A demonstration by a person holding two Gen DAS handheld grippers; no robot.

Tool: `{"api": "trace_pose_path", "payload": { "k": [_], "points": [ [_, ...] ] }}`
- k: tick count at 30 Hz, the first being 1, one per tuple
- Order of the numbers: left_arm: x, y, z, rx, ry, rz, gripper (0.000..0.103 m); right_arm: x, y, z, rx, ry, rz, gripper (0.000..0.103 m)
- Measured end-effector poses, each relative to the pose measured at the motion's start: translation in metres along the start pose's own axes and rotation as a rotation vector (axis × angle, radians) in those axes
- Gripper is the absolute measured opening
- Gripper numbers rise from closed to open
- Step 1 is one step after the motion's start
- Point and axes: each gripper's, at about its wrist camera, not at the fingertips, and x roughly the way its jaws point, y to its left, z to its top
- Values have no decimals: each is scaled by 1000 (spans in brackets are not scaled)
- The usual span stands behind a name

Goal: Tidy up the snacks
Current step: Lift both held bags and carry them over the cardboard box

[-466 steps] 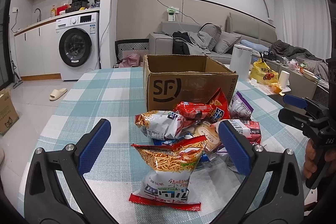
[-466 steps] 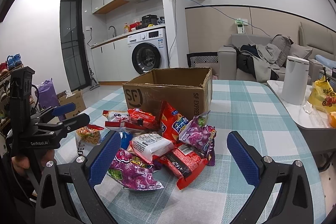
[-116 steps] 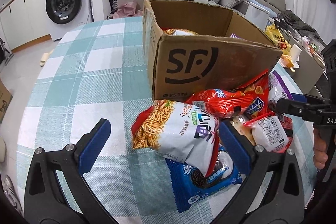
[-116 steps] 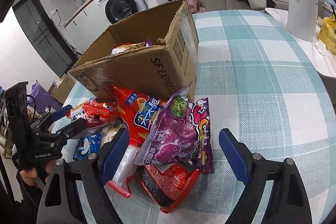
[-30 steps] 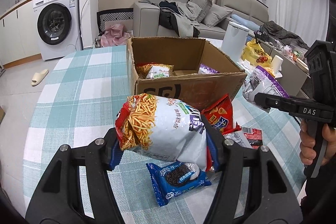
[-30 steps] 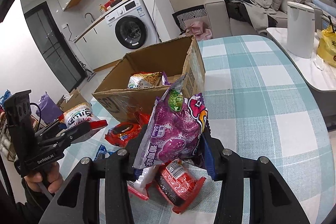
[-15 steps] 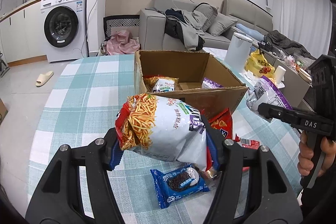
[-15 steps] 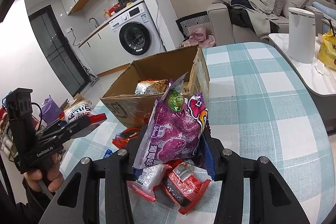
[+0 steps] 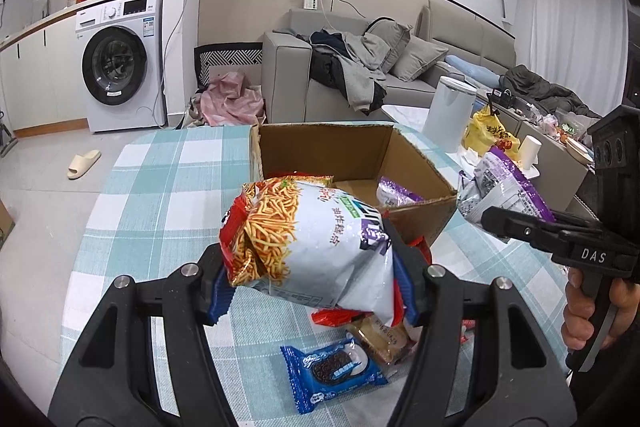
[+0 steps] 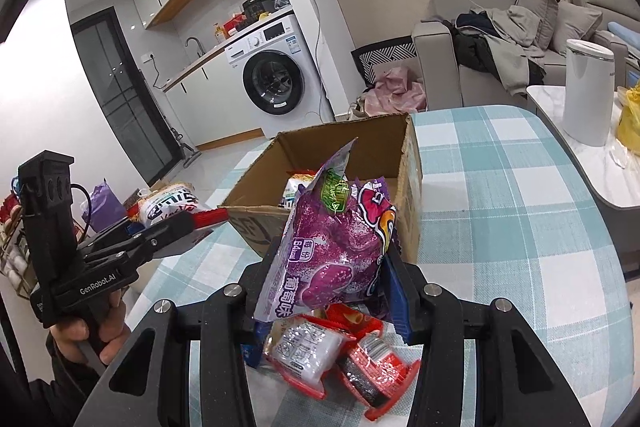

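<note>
L gripper (image 9: 314, 287): jaws clamped on white noodle-snack bag (image 9: 316, 247), held off the checked tablecloth (image 9: 160, 187), just short of the cardboard box (image 9: 344, 147). Box open-topped; inside, an orange-topped pkt at L and a purple pkt (image 9: 394, 191) at R. Below the held bag, on the cloth: blue cookie pkt (image 9: 332, 371), a beige pkt, red pkts. Far R of L view: R gripper (image 10: 326, 291), jaws clamped on purple grape-snack bag (image 10: 336, 247), held upright above a clear-wrapped white pkt (image 10: 304, 351) and red pkt (image 10: 372, 363); box directly behind it. Bkgd, L to R: washing machine (image 9: 120, 67), grey sofa (image 9: 360, 75), white canister (image 10: 588, 91).
</note>
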Motion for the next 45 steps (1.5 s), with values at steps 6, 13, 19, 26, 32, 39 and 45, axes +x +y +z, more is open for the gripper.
{"api": "trace_pose_path", "payload": {
  "k": [6, 13, 19, 26, 32, 39, 45],
  "points": [
    [-1, -5, 12, 1, -18, -6, 60, -1, 10, 10, -16, -13, 19, 46],
    [2, -13, 24, 19, -24, -8, 60, -2, 18, 22, -22, -27, 36, 46],
    [10, -14, 34, 25, -25, 2, 61, 3, 23, 30, -25, -26, 43, 46],
    [21, -12, 45, 20, -25, 14, 60, 12, 27, 44, -20, -23, 64, 46],
    [35, -11, 51, 17, -15, 22, 61, 24, 27, 53, -15, -7, 74, 46],
    [55, -11, 55, 14, 2, 25, 61, 39, 21, 60, 10, 8, 81, 46],
    [72, -12, 56, 17, 9, 31, 61, 54, 8, 64, 52, 21, 86, 47]
  ]
}}
